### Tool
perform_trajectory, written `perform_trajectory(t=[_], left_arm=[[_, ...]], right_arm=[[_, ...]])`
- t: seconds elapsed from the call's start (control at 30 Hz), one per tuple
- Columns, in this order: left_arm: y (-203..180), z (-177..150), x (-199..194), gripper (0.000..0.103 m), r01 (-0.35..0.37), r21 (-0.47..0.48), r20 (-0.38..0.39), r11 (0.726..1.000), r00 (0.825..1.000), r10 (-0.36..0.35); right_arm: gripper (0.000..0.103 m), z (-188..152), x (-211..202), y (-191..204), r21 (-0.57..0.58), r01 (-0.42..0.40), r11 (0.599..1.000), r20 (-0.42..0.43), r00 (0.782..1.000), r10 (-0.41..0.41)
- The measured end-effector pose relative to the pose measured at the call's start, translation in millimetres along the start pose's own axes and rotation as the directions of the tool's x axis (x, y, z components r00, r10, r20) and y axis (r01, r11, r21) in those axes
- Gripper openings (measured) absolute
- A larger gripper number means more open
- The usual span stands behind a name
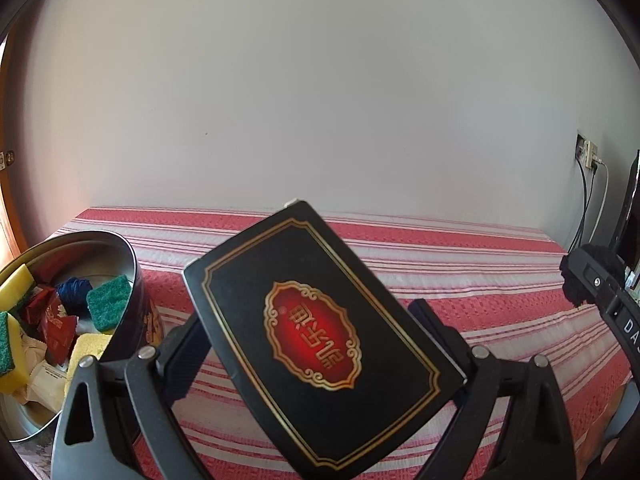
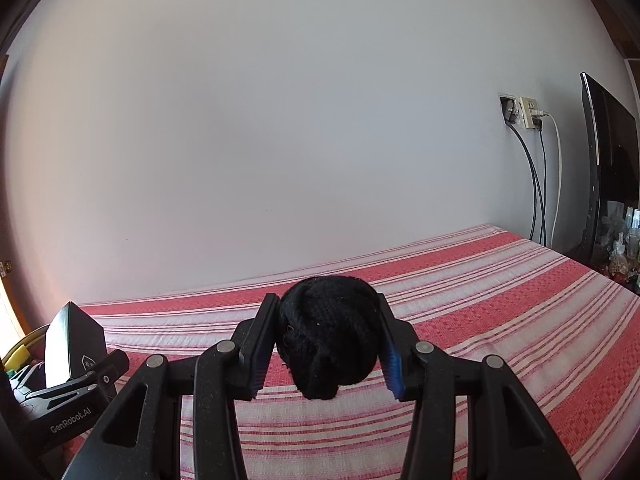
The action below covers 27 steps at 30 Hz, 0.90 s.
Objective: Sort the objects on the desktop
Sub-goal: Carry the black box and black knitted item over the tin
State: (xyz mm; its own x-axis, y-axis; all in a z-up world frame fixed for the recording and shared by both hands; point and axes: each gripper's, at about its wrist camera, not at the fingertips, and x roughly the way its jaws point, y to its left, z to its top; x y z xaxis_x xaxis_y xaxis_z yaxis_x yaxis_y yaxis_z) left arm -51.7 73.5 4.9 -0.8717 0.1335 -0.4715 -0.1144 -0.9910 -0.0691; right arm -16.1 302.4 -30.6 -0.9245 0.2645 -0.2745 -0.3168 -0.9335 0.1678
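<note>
both jaws grip: box, yarn.

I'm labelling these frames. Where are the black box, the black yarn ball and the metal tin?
black box [image 1: 316,332]: left wrist view, red emblem on its face.
black yarn ball [image 2: 330,336]: right wrist view, front surface.
metal tin [image 1: 130,254]: left wrist view, right rim.

Left claw spread wide (gripping something), right claw narrower, clamped, both tilted slightly downward

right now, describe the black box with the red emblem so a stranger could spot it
Over the red-and-white striped cloth, right of the round metal tin of sponges, the left gripper clamps a flat black rectangular box. Only it bears gold borders and a red oval emblem.
</note>
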Motion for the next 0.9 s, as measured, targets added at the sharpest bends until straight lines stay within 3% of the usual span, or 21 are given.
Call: perform_trajectory(t=[0.27, 0.67, 0.9], left_arm=[[3.6, -2.8, -2.9, 0.095, -0.006, 0.014, 0.004, 1.000, 1.000, 0.006], [31.0, -6.3, -10.5, 0.095, -0.008, -0.036, 0.016, 0.999, 1.000, 0.009], [45.4, -10.5, -42.6, 0.095, 0.010, -0.043, 0.050, 0.999, 0.999, -0.008]], right_arm=[[0.049, -2.8, -1.1, 4.5, 0.007, -0.079, 0.997, -0.005, 0.997, 0.080], [0.049, -10.0, -10.0, 17.0, 0.009, -0.107, 0.994, -0.022, 0.994, 0.107], [0.049, -21.7, -23.4, 54.3, -0.025, -0.187, 0.982, -0.045, 0.982, 0.185]])
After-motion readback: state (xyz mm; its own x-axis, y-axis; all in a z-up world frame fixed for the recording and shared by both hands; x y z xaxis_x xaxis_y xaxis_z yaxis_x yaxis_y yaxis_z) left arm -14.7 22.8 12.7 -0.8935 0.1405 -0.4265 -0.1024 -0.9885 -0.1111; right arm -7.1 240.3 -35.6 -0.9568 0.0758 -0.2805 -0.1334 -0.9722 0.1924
